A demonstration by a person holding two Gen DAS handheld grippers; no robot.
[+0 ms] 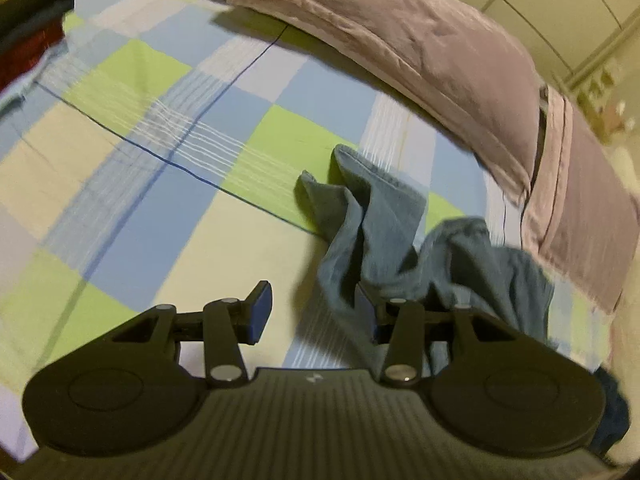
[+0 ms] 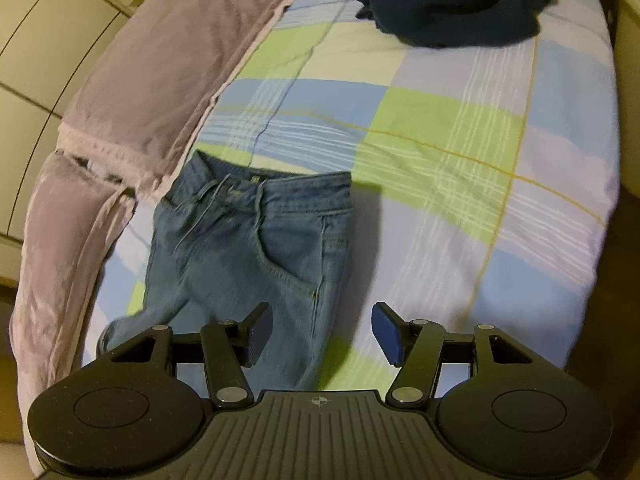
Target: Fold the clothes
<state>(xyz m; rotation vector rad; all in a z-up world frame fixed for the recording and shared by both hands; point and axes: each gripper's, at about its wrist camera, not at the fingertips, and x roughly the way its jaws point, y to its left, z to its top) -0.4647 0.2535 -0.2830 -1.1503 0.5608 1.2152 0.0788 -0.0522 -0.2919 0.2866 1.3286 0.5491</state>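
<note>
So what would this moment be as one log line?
step: reaching for jeans | left gripper: open | right gripper: open | jeans: unfolded on bed

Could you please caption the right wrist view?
Open right gripper above blue jeans on a checked bedsheet.

Both cameras ride just behind their own fingers and look steeply down onto the checked bedsheet from close above. The left view faces the lilac pillows, with crumpled denim at its right. The right view looks along the jeans toward a dark garment pile. Sheet, pillows and jeans appear in both.
</note>
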